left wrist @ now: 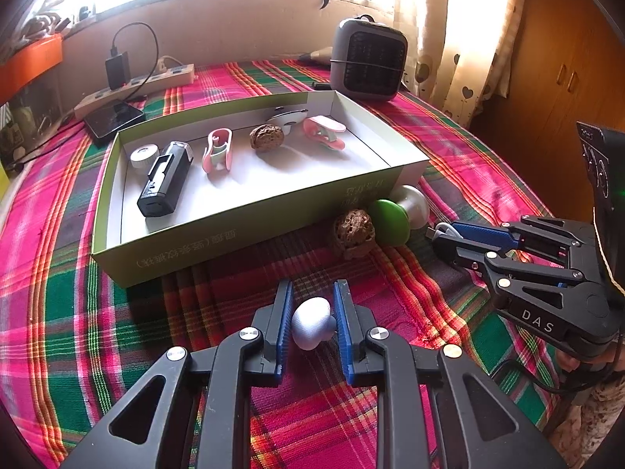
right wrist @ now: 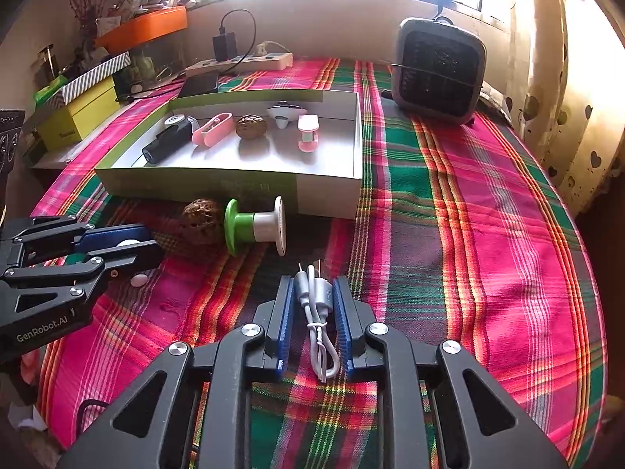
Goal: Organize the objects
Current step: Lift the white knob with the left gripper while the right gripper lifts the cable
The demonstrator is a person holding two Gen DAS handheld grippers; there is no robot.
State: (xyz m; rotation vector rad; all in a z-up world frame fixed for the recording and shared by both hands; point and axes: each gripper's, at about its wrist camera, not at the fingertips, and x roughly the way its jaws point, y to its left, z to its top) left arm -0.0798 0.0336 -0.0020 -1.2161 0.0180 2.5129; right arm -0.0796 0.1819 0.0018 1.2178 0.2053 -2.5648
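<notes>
From the left wrist, the left gripper [left wrist: 312,322] is clamping a small silvery egg-shaped piece [left wrist: 313,327] between its blue pads, low over the plaid tablecloth [left wrist: 78,312]. It is sitting squarely across the widest part, which I judge is so the smooth round body is not squirting out. Just ahead, the shallow cardboard box [left wrist: 203,246] is lying open side up, plainly serving as the collecting tray: a black case [left wrist: 164,181], a white roll [left wrist: 143,155], two pink clips [left wrist: 217,149], a walnut [left wrist: 266,136] and a white cap-like piece [left wrist: 287,119] are already lined up in it. A second walnut [left wrist: 353,233] and a green-and-white spool-shaped piece [left wrist: 398,213] are resting against the box's outer wall, not yet sorted. Off to the right, the right gripper [left wrist: 455,236] is pinching something pale.

From the right wrist, that pale thing is a coiled white USB cable [right wrist: 316,305], lying lengthwise between the pads on the cloth, its plugs pointing forward. The jaws are standing narrow with the pads against the plug end, presumably so the bundle is coming up as one piece. The box [right wrist: 328,199] is sitting ahead and to the left, near enough for both loads. The left gripper [right wrist: 129,244] is showing at the left edge, closed on its pale piece.
</notes>
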